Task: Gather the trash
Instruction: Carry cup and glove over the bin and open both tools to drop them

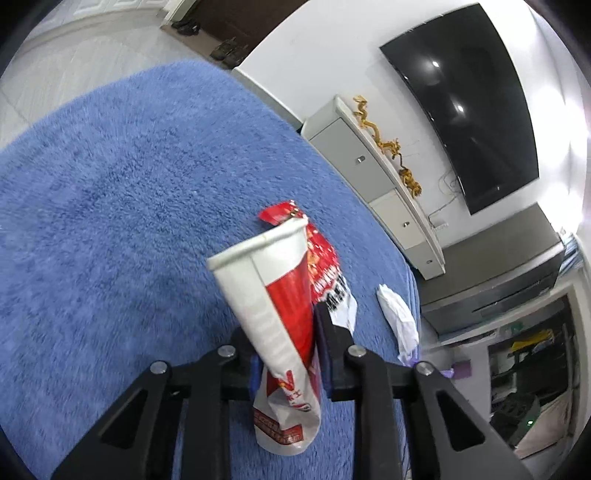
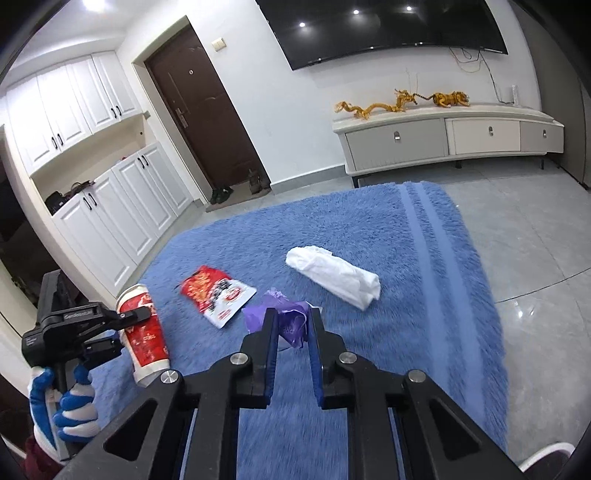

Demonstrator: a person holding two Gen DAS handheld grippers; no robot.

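My left gripper (image 1: 284, 325) is shut on a crushed red and white paper cup (image 1: 273, 295) and holds it above the blue rug (image 1: 110, 184). The right wrist view shows that gripper (image 2: 140, 325) and cup (image 2: 144, 339) at the left. My right gripper (image 2: 291, 325) is shut on a purple plastic bag (image 2: 288, 321), just above the rug (image 2: 369, 229). A red and white snack wrapper (image 2: 216, 291) lies on the rug left of the bag; it also shows behind the cup (image 1: 325, 258). A crumpled white tissue (image 2: 336, 277) lies to the right, also seen in the left wrist view (image 1: 399, 314).
A low white TV cabinet (image 2: 443, 140) with golden dragon figures (image 2: 369, 107) stands against the far wall under a wall TV (image 2: 369, 29). White cupboards (image 2: 92, 166) and a brown door (image 2: 207, 110) are at the left. Grey tile floor (image 2: 524, 229) lies right of the rug.
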